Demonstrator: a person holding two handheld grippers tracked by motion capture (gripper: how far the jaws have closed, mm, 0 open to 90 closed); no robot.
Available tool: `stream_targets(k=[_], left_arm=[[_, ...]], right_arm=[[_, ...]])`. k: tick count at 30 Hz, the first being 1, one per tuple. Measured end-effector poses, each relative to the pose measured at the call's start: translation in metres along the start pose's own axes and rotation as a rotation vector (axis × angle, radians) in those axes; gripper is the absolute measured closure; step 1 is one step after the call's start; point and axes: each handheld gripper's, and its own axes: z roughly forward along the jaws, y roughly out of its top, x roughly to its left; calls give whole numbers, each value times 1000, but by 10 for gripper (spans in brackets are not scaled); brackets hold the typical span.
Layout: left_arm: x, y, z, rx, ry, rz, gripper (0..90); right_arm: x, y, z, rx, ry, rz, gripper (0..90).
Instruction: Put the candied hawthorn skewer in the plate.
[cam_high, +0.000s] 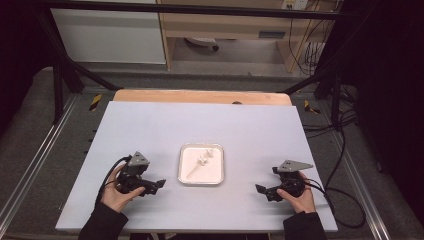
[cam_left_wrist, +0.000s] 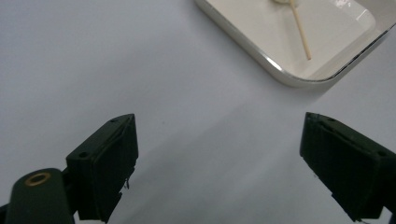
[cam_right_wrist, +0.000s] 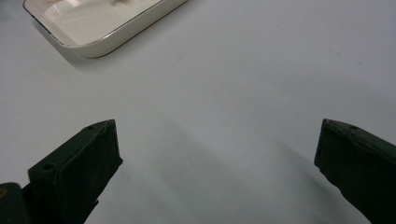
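A white tray (cam_high: 201, 176) sits on the pale table (cam_high: 150, 125), midway between the two tools. The left tool (cam_high: 156, 185) rests low over the table with its jaws spread wide and nothing between them; the tray lies ahead of it and to its right, apart from the jaw tips. The right tool (cam_high: 261, 189) mirrors this, jaws likewise wide apart and empty, with the tray ahead and to its left. Neither hand is clearly nearer; the two stand about equally off from the tray's sides.

Inside the tray lies a thin wooden stick (cam_left_wrist: 300, 30) carrying small white lumps (cam_high: 205, 159), too small to identify. Its long axis runs diagonally across the tray. The bare end of the stick points toward the tray's near corner on the left tool's side, so that tool probably has the more direct line to it.

The tray (cam_right_wrist: 100, 44) is shallow, with rounded corners, a raised lip and a glossy, hard-looking finish. The stick looks light, slim and matt. The table surface is smooth, flat and uniformly pale. Each tool carries flat black pads (cam_left_wrist: 109, 163) with a dull face.
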Motion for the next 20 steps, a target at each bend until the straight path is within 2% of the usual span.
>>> stream_targets(k=[7, 13, 20], left_arm=[[12, -24, -11, -56, 17, -19, 116], [17, -36, -11, -55, 22, -28, 112], [17, -38, -11, -55, 21, -22, 111]], right_arm=[[1, 0, 0, 7, 3, 5, 9], [1, -1, 1, 14, 1, 0, 9], [2, -1, 1, 17, 5, 8, 9]])
